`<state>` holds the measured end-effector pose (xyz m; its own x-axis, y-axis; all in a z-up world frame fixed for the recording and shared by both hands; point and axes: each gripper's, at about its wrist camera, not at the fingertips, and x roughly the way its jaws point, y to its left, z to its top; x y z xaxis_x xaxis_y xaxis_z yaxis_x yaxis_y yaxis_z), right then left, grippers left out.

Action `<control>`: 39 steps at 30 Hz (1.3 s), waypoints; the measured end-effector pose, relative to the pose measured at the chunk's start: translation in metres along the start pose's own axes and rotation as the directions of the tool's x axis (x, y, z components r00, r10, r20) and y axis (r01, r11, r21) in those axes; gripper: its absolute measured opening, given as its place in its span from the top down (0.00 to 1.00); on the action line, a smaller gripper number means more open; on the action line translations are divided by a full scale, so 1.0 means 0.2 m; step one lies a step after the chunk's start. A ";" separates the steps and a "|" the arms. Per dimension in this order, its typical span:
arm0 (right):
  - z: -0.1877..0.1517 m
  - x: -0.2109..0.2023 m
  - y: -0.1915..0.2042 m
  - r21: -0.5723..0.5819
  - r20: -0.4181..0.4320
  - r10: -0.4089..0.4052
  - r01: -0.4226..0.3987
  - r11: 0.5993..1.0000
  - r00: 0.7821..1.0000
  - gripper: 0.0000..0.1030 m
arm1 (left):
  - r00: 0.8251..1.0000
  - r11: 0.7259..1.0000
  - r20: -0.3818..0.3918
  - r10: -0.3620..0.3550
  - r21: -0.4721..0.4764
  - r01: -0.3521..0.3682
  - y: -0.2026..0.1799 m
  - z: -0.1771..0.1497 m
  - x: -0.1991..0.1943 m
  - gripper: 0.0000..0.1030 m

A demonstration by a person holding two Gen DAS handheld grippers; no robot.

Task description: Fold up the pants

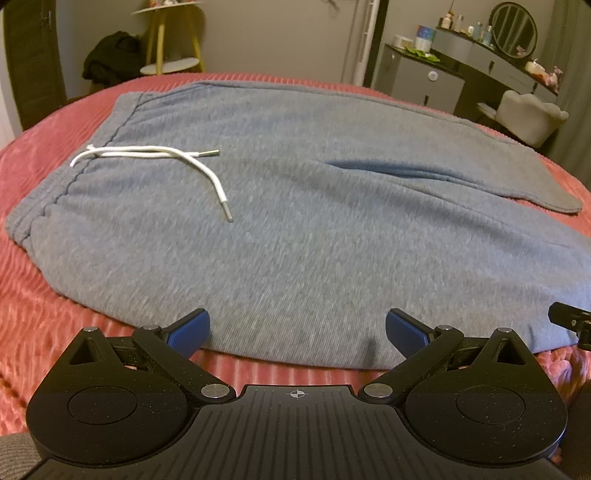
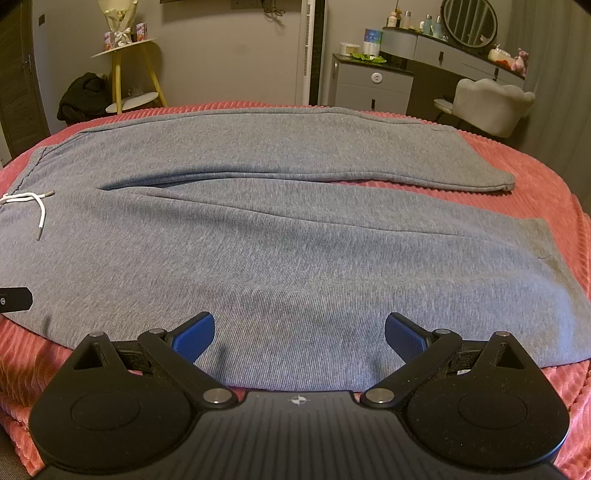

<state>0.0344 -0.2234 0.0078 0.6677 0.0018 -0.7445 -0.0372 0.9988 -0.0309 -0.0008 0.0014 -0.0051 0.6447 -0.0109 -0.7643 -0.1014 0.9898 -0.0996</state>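
Jaws of the left gripper [image 1: 297, 332] spread wide, blue pads [image 1: 190, 330] flared outward, nothing between them but air above the near edge of the grey pants [image 1: 295, 229]. Same for the right gripper [image 2: 299, 334]: jaws fully apart, blue pads [image 2: 195, 332] clear of the cloth, poised over the near hem of the front leg. Both tilted downward toward the fabric, side by side, with a black corner of the right gripper's body showing at the right edge of the left wrist view and a black piece of the left one at the left edge of the right wrist view. Pants spread flat lengthwise across a pink ribbed bedspread [image 1: 33, 317], waistband to the left, two legs running to the right, the far leg ending in a cuff [image 2: 498, 184] and lying just apart from the near one along a shallow fold. White drawstring [image 1: 159, 162] loose on the waist area, two metal-tipped ends lying on the grey cloth. Beyond the bed, against the wall: a yellow-legged side table [image 2: 125, 70] with a bouquet and small boxes on top, a dark bundle of clothing [image 2: 83, 96] beside it on the floor, a grey drawer cabinet [image 2: 373, 85], a dressing table with a round mirror [image 2: 469, 22] and bottles, and a pale upholstered chair [image 2: 491, 105] at far right.
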 end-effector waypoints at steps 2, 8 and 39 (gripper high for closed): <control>0.00 0.00 0.00 0.001 0.000 0.001 -0.001 1.000 1.000 0.04 | 1.000 1.000 0.000 0.000 0.001 0.000 0.00 -0.01 0.00 0.00; 0.00 0.01 0.00 0.000 0.001 0.001 -0.001 1.000 1.000 0.04 | 1.000 1.000 -0.003 0.001 -0.002 -0.001 -0.01 -0.02 -0.01 0.00; 0.00 0.00 0.00 0.007 0.004 0.001 -0.001 1.000 1.000 0.04 | 0.999 1.000 -0.031 -0.009 -0.026 0.008 0.01 0.00 0.00 0.00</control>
<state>0.0352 -0.2234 0.0077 0.6707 0.0031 -0.7418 -0.0329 0.9991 -0.0256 0.0000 0.0040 -0.0053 0.6219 -0.0242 -0.7827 -0.1156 0.9857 -0.1224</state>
